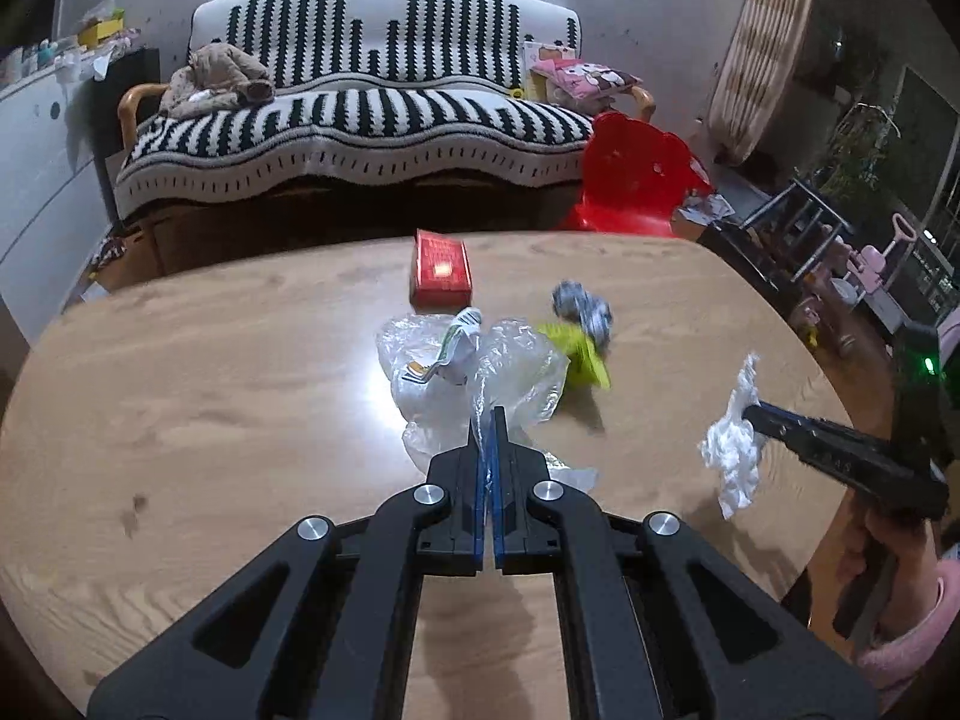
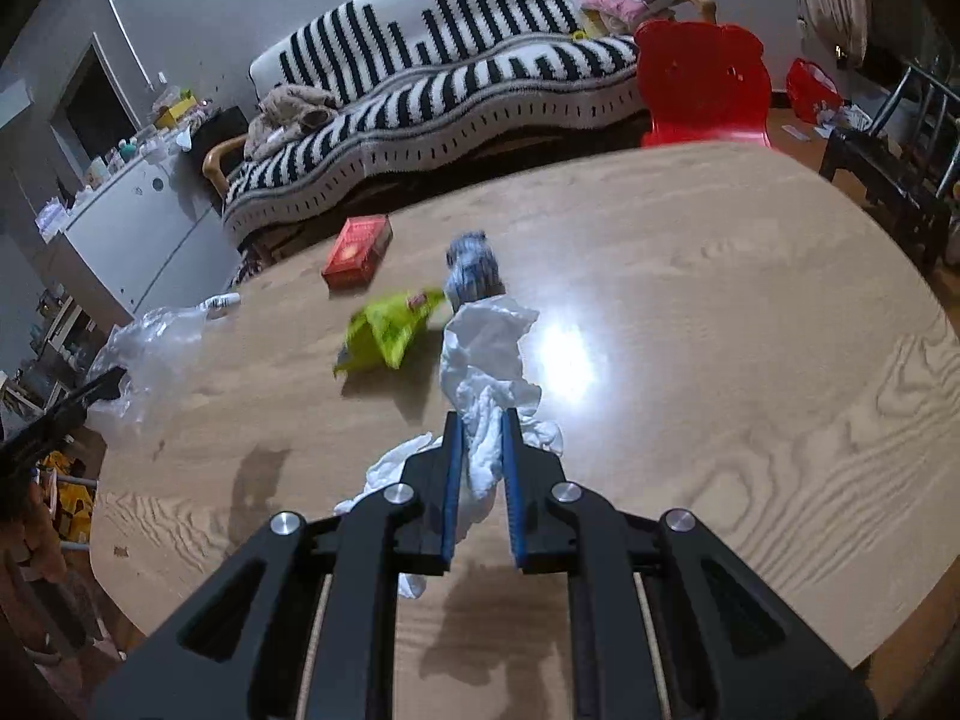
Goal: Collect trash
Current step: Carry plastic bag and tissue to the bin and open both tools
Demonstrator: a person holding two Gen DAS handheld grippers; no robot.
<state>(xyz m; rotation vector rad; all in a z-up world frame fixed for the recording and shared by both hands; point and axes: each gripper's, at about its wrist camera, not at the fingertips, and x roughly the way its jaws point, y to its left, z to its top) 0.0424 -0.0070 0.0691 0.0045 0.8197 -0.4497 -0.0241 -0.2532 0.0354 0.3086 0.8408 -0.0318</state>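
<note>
Left gripper (image 1: 488, 420) pinching clear plastic bag (image 1: 516, 372) above wooden table (image 1: 210, 372), right gripper (image 2: 480, 420) clamping white tissue (image 2: 489, 354), yellow-green wrapper (image 2: 390, 330), red box (image 2: 357, 252) and crumpled grey paper (image 2: 474, 267) lying on the table beyond

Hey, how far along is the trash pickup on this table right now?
Nothing looks binned yet; no bin is in view. In hand: left gripper pinches the clear plastic bag, right gripper grips the white tissue. Left on the table: red box, yellow-green wrapper, grey crumpled wad.

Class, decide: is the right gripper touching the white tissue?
Touching. The right wrist view shows the right gripper with its jaws pinching the white tissue between them.
</note>
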